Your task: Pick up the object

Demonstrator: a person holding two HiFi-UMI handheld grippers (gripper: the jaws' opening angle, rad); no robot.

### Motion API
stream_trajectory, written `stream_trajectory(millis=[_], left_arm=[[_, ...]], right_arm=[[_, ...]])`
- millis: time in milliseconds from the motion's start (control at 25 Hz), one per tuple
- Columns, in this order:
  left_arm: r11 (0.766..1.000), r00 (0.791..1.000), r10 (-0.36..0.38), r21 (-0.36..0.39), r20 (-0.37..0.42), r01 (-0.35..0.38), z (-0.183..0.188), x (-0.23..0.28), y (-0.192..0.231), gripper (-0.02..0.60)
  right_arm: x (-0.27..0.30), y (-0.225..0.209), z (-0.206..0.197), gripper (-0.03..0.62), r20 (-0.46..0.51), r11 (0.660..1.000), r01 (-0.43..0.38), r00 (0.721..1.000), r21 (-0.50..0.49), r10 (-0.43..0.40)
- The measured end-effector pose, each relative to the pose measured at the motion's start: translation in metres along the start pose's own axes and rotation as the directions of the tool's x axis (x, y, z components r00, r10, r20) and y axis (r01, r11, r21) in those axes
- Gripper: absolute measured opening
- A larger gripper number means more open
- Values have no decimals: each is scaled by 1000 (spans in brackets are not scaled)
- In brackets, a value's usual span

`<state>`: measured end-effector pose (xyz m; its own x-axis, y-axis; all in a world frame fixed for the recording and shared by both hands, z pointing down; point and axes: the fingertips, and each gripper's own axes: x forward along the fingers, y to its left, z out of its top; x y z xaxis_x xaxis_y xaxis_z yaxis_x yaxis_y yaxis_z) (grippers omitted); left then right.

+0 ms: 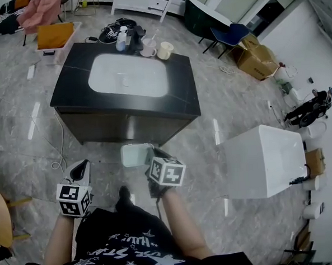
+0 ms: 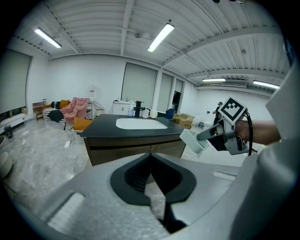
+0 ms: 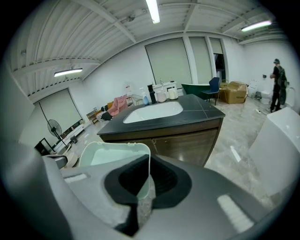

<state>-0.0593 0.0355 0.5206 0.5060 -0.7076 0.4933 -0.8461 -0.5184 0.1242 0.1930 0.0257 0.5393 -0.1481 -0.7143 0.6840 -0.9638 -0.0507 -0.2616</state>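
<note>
A pale green, open-topped rectangular container (image 1: 136,154) hangs in the air in front of the black counter. My right gripper (image 1: 152,159) is shut on its right wall. In the right gripper view the thin wall (image 3: 148,165) runs between the black pads, and the container's hollow (image 3: 110,153) opens to the left. The left gripper view shows the container (image 2: 192,140) at the right, held by the right gripper (image 2: 204,136). My left gripper (image 1: 83,166) hangs lower left of it and apart. Its jaws (image 2: 151,164) are shut with nothing between them.
A black counter (image 1: 73,79) with a white sink basin (image 1: 129,75) stands ahead. Cups and bottles (image 1: 149,46) sit at its far edge. A white block (image 1: 266,159) stands on the floor to the right. Cardboard boxes (image 1: 256,59) and chairs lie beyond. A person (image 3: 277,84) stands far right.
</note>
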Motion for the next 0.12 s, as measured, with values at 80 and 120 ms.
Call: stream_trajectory(millis=[80, 120], left_arm=[[1000, 1000, -4, 4, 6, 4, -3, -12, -2, 11], [1000, 1000, -5, 7, 9, 5, -5, -17, -2, 11]], right_arm=[[-9, 7, -6, 11, 8, 1000, 1, 1000, -3, -1], [-14, 11, -9, 11, 12, 1000, 2, 1000, -5, -2]])
